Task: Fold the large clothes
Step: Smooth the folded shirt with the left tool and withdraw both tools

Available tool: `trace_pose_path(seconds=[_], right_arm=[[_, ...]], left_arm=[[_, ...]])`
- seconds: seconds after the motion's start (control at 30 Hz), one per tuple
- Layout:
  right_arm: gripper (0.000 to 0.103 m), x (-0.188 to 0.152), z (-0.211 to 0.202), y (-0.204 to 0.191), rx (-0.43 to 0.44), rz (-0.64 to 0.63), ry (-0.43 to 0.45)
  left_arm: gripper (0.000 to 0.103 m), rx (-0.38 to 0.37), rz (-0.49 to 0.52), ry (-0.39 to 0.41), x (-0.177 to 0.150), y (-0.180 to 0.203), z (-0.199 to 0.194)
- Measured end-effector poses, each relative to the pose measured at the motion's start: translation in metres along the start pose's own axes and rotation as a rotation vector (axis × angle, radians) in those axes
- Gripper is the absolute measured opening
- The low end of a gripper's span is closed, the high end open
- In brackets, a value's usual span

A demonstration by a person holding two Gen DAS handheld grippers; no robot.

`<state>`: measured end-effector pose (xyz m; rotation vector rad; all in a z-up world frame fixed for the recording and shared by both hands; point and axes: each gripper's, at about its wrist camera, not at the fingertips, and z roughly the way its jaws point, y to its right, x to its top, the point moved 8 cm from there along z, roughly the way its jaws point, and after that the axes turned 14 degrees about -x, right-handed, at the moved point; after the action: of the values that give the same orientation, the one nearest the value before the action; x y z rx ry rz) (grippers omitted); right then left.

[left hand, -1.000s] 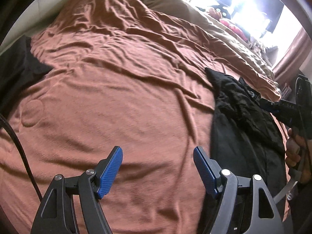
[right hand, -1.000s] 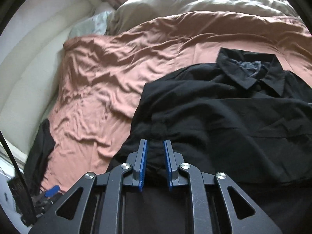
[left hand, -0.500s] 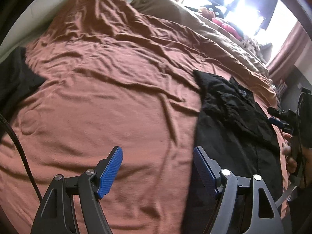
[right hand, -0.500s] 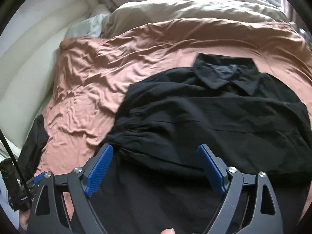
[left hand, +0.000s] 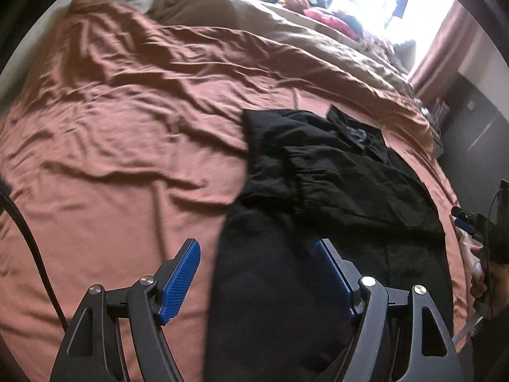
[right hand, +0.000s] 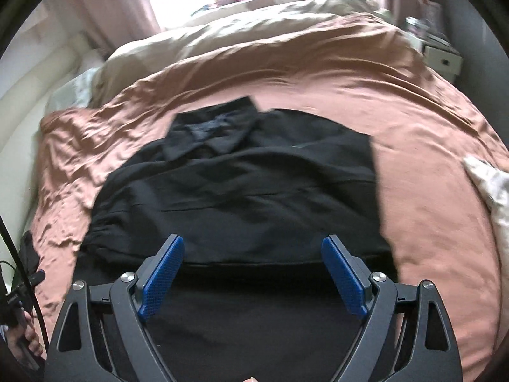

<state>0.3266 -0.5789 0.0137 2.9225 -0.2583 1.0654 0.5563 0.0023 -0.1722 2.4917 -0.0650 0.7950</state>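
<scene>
A black collared shirt [right hand: 241, 187] lies spread on the rust-brown bed cover [right hand: 423, 121], collar at the far end and both sleeves folded in over the body. It also shows in the left wrist view [left hand: 318, 222], at right of centre. My right gripper [right hand: 253, 270] is open and empty, hovering above the shirt's lower half. My left gripper [left hand: 257, 280] is open and empty above the shirt's left edge. The right gripper also shows in the left wrist view [left hand: 466, 221] at the far right, held in a hand.
A beige duvet [right hand: 270, 31] is bunched at the far side of the bed under a bright window. A white cloth [right hand: 490, 184] lies at the right edge. Another dark garment [right hand: 28, 254] lies at the left edge. A cable [left hand: 28, 238] hangs at left.
My right gripper opened, let go of the shirt's sleeve and pulled back toward the shirt's middle. My left gripper swung right, so the shirt now lies under it.
</scene>
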Motion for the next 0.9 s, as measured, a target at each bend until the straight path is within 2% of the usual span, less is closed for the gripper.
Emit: trace_pose_path(seconds=[0.17, 0.37, 0.43, 0.53, 0.7, 0.9], right_arm=[[0.088, -0.007, 0.009, 0.035, -0.049, 0.037, -0.027], [0.087, -0.019, 0.028, 0.067, -0.136, 0.057, -0.072], [0.087, -0.024, 0.034, 0.071, -0.154, 0.051, -0.09], [0.083, -0.03, 0.039, 0.072, -0.174, 0.036, -0.105], [0.082, -0.028, 0.051, 0.081, -0.164, 0.073, -0.126], [0.082, -0.024, 0.052, 0.083, -0.148, 0.056, -0.093]], left_arm=[[0.076, 0.021, 0.08, -0.097, 0.001, 0.024, 0.049], [0.076, 0.137, 0.194, -0.197, -0.007, 0.03, 0.099], [0.076, 0.197, 0.247, -0.225, -0.008, 0.029, 0.113], [0.076, 0.245, 0.272, -0.238, -0.005, 0.024, 0.125], [0.076, 0.277, 0.253, -0.25, 0.007, 0.016, 0.137], [0.077, 0.27, 0.253, -0.235, 0.009, 0.019, 0.125]])
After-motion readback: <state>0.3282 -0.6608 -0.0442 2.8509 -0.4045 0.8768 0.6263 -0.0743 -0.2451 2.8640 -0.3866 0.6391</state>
